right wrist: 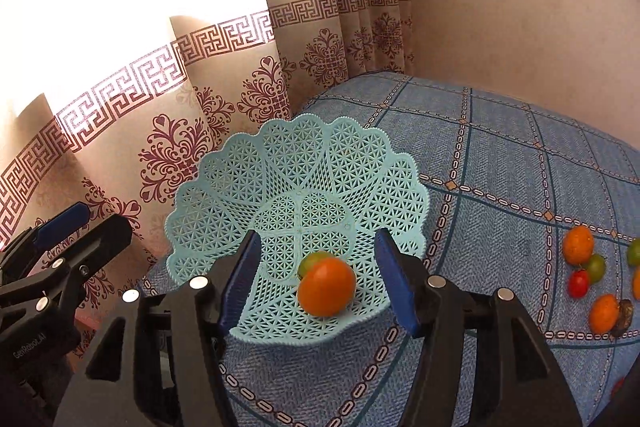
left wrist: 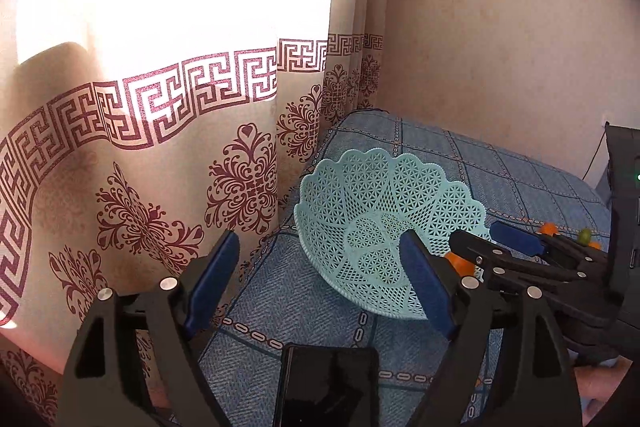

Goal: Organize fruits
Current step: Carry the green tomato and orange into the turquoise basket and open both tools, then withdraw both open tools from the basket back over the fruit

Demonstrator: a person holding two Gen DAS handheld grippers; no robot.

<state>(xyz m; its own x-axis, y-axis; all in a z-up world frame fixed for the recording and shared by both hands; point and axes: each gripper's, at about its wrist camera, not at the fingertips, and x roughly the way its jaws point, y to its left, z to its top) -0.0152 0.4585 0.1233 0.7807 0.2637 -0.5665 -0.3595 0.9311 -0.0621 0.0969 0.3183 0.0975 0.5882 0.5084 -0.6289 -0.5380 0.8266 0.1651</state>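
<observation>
A light-blue lattice basket (right wrist: 304,163) rests on the blue checked cloth (right wrist: 500,155), tilted toward the curtain. An orange fruit (right wrist: 326,287) and a green fruit (right wrist: 314,261) lie in its near side. My right gripper (right wrist: 320,281) is open, its blue pads on either side of the orange fruit without touching it. My left gripper (left wrist: 320,283) is open and empty, just left of the basket (left wrist: 384,211). From the left wrist view the right gripper (left wrist: 492,247) reaches over the basket's right rim, with an orange fruit (left wrist: 460,263) showing under it.
Several loose fruits lie on the cloth to the right: an orange one (right wrist: 578,245), a green one (right wrist: 595,267), a small red one (right wrist: 579,283), another orange one (right wrist: 604,313), a brown one (right wrist: 624,311). A patterned curtain (right wrist: 180,147) hangs left; a wall (right wrist: 520,7) stands behind.
</observation>
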